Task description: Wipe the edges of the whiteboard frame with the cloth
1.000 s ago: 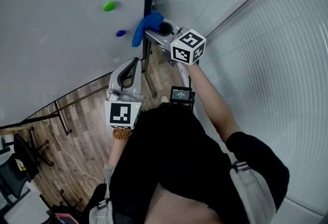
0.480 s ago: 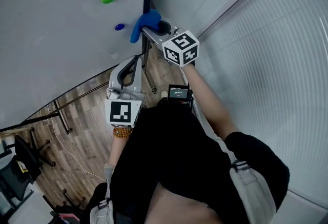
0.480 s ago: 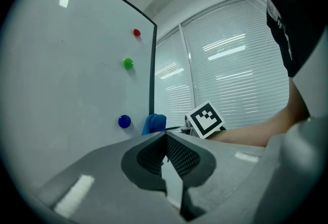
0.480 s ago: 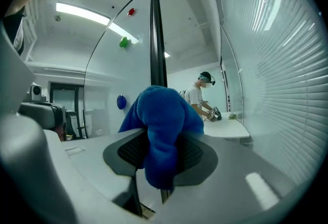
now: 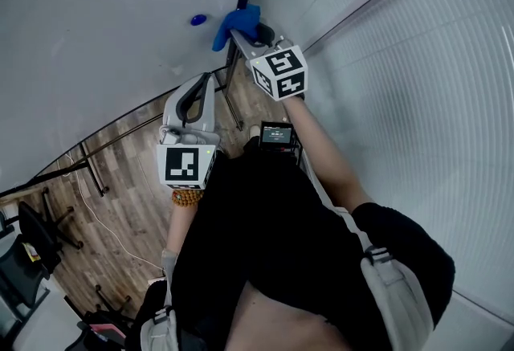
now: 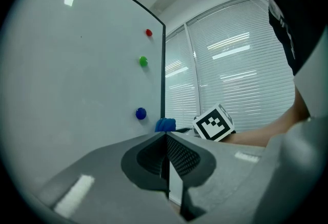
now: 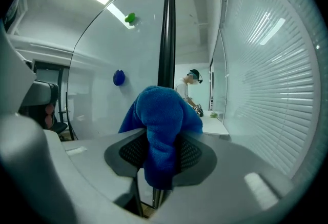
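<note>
The right tool (image 7: 159, 154) stays clenched on the blue terry cloth (image 7: 161, 115), pressed to the whiteboard's black vertical frame edge (image 7: 166, 38). It has slid slightly toward 6 o'clock, now level with the round blue magnet (image 5: 198, 20) at its 9 o'clock, so the wiping appears under way. The left tool (image 6: 166, 159) hangs shut on nothing.

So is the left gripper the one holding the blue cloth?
No, the left gripper is shut on nothing; the blue cloth is clamped in the right gripper.
</note>
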`<control>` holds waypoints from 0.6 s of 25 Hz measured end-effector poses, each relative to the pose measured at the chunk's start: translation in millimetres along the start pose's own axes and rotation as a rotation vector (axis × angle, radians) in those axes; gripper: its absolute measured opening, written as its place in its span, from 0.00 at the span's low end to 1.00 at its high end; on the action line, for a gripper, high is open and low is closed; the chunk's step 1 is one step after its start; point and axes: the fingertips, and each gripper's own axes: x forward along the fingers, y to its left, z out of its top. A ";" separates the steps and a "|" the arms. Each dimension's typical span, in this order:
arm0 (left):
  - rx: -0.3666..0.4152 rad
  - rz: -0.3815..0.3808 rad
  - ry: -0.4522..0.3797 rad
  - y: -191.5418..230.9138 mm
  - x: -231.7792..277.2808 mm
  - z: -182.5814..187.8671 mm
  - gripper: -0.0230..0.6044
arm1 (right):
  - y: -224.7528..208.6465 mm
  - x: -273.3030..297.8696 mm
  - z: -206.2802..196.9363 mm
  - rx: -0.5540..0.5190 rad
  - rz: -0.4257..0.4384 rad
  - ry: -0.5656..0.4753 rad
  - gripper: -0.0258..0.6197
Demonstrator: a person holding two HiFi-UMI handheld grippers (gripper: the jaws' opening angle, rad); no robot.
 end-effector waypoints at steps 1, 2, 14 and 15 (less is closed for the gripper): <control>0.002 0.004 -0.001 1.7 -1.3 -0.9 0.04 | 0.0 -0.9 -0.4 0.010 -0.018 0.006 0.27; 0.002 0.007 -0.001 2.9 -2.4 -1.9 0.04 | -0.3 -1.8 -1.1 0.029 -0.033 0.012 0.26; 0.018 -0.020 -0.006 16.9 -4.2 -7.4 0.04 | 0.1 -0.7 -8.7 0.083 -0.123 0.067 0.25; 0.024 -0.023 -0.003 17.9 -5.1 -7.2 0.04 | 1.3 -0.7 -8.3 0.085 -0.130 0.076 0.25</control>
